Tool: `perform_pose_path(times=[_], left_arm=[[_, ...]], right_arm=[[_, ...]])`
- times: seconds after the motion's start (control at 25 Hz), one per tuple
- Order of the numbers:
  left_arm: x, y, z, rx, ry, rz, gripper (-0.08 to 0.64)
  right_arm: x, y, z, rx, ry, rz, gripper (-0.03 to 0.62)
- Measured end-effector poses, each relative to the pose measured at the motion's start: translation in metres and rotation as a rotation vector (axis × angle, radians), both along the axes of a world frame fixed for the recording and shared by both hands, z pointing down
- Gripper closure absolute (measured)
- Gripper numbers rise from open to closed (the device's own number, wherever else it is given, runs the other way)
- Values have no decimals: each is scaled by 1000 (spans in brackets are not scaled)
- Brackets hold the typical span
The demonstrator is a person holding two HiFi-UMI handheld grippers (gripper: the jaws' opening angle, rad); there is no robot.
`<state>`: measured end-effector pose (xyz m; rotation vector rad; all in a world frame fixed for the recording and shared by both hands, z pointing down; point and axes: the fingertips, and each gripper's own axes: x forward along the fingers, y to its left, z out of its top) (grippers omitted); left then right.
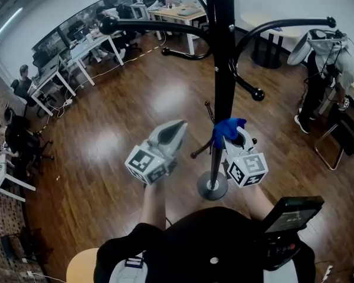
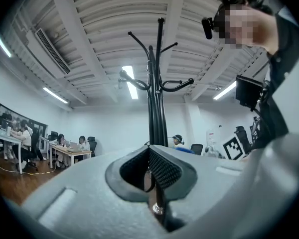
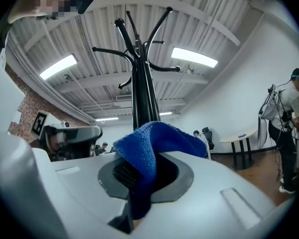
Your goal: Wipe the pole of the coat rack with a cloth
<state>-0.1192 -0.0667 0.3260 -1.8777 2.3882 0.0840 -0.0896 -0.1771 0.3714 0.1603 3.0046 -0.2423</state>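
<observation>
A black coat rack stands on a round base (image 1: 212, 188), and its pole (image 1: 223, 75) rises through the middle of the head view. My right gripper (image 1: 231, 135) is shut on a blue cloth (image 1: 227, 128) that is pressed against the lower pole. In the right gripper view the cloth (image 3: 148, 148) bunches out of the jaws with the pole (image 3: 142, 96) right behind it. My left gripper (image 1: 172, 132) hangs to the left of the pole, shut and holding nothing. Its own view shows the closed jaws (image 2: 149, 169) below the pole (image 2: 157, 103).
Curved black hooks (image 1: 165, 27) branch from the pole at several heights. A person (image 1: 327, 75) stands at the right near a round white table (image 1: 268, 25). Desks with seated people (image 1: 76, 43) line the far left. A folding chair (image 1: 336, 143) sits at the right on the wooden floor.
</observation>
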Motion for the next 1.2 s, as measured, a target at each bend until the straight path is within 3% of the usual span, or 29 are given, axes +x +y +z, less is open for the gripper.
perform_pose_path(times=[0.16, 0.32, 0.56, 0.8, 1.0, 1.2], left_arm=[[-9, -17, -9, -1, -19, -13, 565], [-18, -37, -8, -10, -28, -3, 565], [-35, -61, -13, -6, -43, 61, 565], [-45, -88, -16, -11, -65, 224, 565], [-64, -92, -1, -7, -89, 390, 565], [-55, -109, -11, -14, -99, 553, 565]], right_arm=[[2, 4, 39, -22, 81, -46, 565], [2, 5, 48, 10, 85, -68, 565], [2, 4, -4, -6, -16, -80, 565], [6, 2, -109, -37, -165, -57, 565], [-5, 13, -136, -5, -225, 16, 565], [-7, 10, -156, 48, -271, 114, 565]])
